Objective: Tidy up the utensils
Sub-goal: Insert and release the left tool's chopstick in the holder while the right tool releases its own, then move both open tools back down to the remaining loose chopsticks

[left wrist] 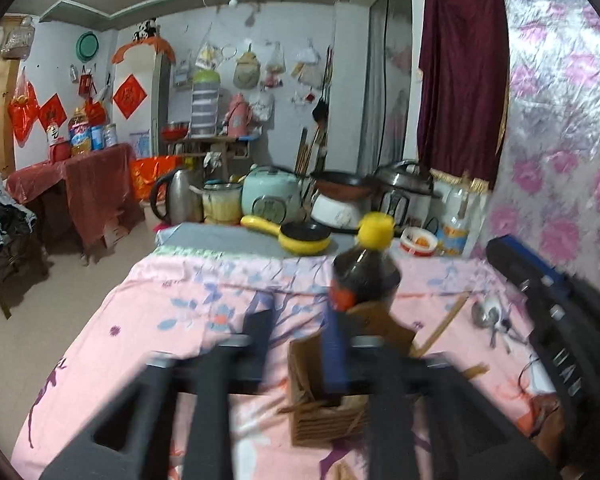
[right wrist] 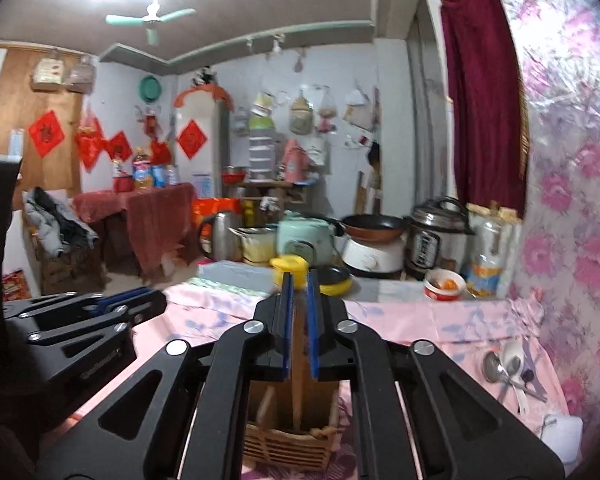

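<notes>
The wooden holder [right wrist: 290, 436] sits low centre in my right view, on the pink surface [right wrist: 420, 324]. My right tool [right wrist: 299, 320] stands slightly parted around its upright divider; I cannot tell if the pads press. My left tool [left wrist: 300, 344] is released, a dark bottle [left wrist: 366, 272] just beyond it. Spoons [right wrist: 504, 368] lie lower right. Risk: I may tip the holder or knock the bottle.
</notes>
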Demonstrator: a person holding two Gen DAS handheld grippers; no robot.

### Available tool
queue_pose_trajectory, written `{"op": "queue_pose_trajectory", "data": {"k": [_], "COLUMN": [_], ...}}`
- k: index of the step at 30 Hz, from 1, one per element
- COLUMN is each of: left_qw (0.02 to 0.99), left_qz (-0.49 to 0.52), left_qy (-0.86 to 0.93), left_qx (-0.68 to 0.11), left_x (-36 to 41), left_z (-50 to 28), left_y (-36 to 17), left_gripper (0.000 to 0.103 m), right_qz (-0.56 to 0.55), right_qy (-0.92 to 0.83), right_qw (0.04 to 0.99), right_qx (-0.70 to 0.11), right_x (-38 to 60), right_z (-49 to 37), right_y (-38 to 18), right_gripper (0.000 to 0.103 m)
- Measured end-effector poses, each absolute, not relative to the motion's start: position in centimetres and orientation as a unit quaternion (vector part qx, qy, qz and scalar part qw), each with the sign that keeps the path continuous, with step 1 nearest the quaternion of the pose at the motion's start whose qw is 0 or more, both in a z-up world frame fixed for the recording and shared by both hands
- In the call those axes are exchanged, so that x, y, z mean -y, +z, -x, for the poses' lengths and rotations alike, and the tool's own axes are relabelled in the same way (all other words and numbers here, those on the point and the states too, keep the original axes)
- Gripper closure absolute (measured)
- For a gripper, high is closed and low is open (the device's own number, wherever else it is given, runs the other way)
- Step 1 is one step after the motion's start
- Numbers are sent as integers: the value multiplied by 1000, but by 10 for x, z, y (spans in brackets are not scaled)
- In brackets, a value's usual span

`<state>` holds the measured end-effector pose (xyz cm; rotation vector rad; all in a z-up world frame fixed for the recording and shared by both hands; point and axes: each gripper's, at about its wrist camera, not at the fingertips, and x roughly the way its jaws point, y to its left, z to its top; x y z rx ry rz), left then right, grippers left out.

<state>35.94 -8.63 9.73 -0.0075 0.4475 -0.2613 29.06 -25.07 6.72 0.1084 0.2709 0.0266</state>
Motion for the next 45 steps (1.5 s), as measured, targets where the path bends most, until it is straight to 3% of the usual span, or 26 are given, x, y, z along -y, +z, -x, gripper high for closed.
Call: {"op": "queue_pose_trajectory", "data": {"k": [1, 4, 7, 18, 29, 38, 45], "left_qw": [969, 970, 973, 982, 991, 996, 994], "left_qz": [7, 11, 22, 23, 17, 5, 15], "left_qy": [-119, -113, -101, -76, -55, -34, -28], "left_qx": [-215, -213, -208, -170, -117, -78, -102], "left_x": [81, 69, 57, 33, 29, 33, 30], "left_z": [-356, -348, -338, -265, -156, -85, -70], "left_y": [97, 100, 107, 125, 122, 103, 70], "left_gripper": [49, 47, 38, 23, 6, 6, 6], "right_qz": [-58, -51, -55, -77, -82, -67, -142], "right_qy": [14, 8, 4, 7, 15, 10, 8], "right_qw": [989, 991, 992, 993, 996, 998, 989], "right_qx": [-134, -121, -113, -86, -34, -5, -36], "right_x": [253, 253, 255, 257, 244, 220, 229], "right_z": [-288, -273, -258, -186, -92, -23, -9], "right_y": [67, 73, 81, 101, 112, 88, 36], "right_gripper": [85, 84, 78, 70, 50, 36, 25]}}
